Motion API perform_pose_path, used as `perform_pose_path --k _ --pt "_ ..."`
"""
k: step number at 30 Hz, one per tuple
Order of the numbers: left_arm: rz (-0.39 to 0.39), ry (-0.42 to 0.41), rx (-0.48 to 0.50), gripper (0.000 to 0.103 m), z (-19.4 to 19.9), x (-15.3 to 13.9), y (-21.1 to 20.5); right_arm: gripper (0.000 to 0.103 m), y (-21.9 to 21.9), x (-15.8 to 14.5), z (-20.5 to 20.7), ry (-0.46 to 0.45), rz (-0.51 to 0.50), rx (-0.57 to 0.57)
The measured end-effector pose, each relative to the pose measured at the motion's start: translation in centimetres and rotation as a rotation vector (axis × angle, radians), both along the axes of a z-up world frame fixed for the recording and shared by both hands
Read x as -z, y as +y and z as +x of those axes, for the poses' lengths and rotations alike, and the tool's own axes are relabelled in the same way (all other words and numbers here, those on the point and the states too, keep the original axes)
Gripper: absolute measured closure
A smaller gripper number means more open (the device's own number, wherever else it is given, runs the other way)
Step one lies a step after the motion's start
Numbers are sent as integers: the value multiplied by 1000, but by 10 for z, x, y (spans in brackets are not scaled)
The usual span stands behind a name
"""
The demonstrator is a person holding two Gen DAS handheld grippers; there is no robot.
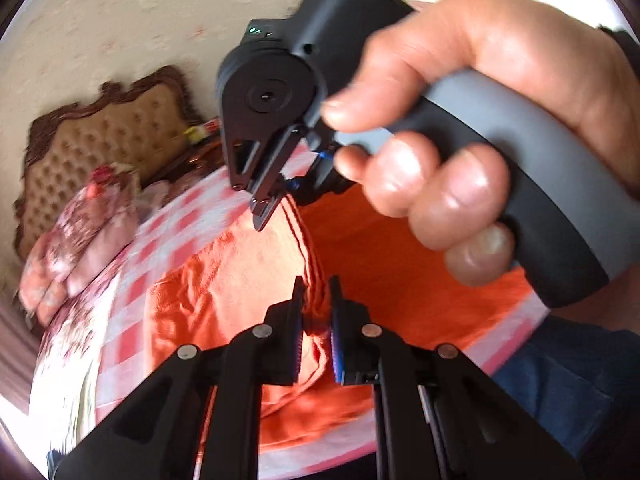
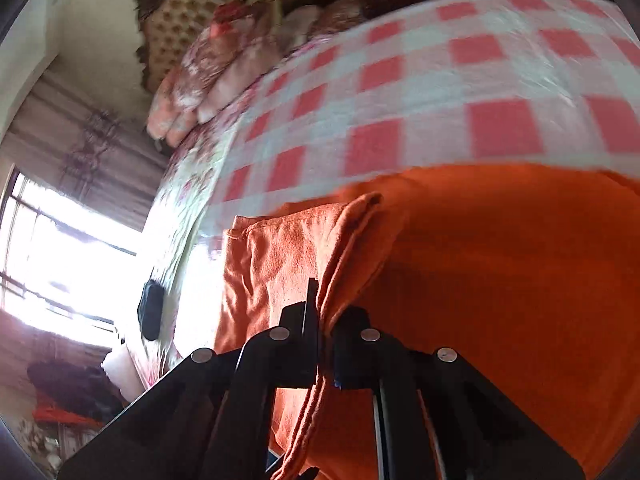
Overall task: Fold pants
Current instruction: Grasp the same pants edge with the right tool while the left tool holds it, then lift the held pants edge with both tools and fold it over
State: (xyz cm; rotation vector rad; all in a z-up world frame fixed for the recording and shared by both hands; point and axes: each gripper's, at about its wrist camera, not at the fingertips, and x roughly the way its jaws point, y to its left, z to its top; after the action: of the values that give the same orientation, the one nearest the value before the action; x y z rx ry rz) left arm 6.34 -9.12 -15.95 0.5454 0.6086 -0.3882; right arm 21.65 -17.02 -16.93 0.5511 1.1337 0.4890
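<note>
The orange pants [image 1: 240, 264] lie on a red-and-white checked bed cover [image 1: 160, 232]. My left gripper [image 1: 316, 300] is shut on a raised fold of the pants' edge. In the left wrist view the right gripper [image 1: 276, 200], held in a hand, is shut on the same hemmed edge further along. In the right wrist view my right gripper [image 2: 322, 308] pinches a folded orange edge of the pants [image 2: 500, 280], which spread flat to the right. The lifted cloth hangs between the two grippers, above the rest of the pants.
Floral pillows [image 1: 80, 232] and a tufted brown headboard [image 1: 104, 136] stand at the bed's far end. A bright window [image 2: 60, 264] lies left of the bed, and a black object [image 2: 150, 312] rests at the bed's edge. The person's blue-clad body [image 1: 568, 384] is at right.
</note>
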Motion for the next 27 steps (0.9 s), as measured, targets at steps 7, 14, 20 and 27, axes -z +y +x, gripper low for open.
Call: perform_pose_path --k 7,14,20,27 --pt "52 62 34 85 -7 27 -23 85 -19 33 1 65 45 43" --pt "79 42 30 79 -17 38 -30 85 -29 35 3 61 117 50" --pt "98 18 43 91 -23 32 -37 95 -30 25 0 25 66 49" --pt "56 -7 84 91 -24 7 -50 95 -42 -5 -4 -49 8 64"
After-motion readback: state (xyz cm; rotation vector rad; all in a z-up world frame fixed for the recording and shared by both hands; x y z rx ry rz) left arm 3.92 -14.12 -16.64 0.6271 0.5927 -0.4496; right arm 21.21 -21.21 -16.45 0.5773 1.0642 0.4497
